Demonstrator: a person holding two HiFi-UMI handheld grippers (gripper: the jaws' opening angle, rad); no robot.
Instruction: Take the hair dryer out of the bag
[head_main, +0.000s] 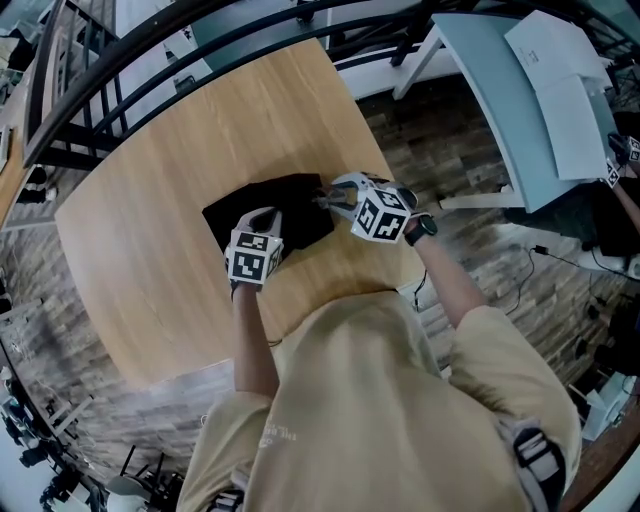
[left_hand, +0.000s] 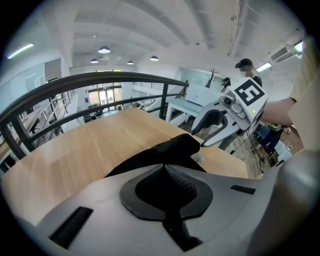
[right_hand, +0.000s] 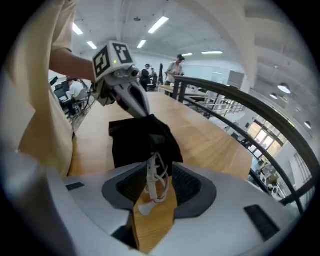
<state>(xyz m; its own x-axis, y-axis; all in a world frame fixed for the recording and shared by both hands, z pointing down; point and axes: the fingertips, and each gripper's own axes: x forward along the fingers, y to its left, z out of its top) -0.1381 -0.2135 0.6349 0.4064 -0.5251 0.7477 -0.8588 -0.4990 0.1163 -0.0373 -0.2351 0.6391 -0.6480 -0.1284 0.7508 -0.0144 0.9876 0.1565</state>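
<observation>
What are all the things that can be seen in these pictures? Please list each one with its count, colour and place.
table: one, light wood, under the bag
bag: one, black, on the middle of the table, one edge lifted
cord: one, white, runs from the bag into the right gripper's jaws
railing: one, dark, curves behind the table
desk: one, grey-blue, beyond the table
papers: a few, white, on the desk
left gripper: one, grey, shut on the bag's edge
right gripper: one, grey, open, cord between its jaws
shirt: one, beige, on the person
</observation>
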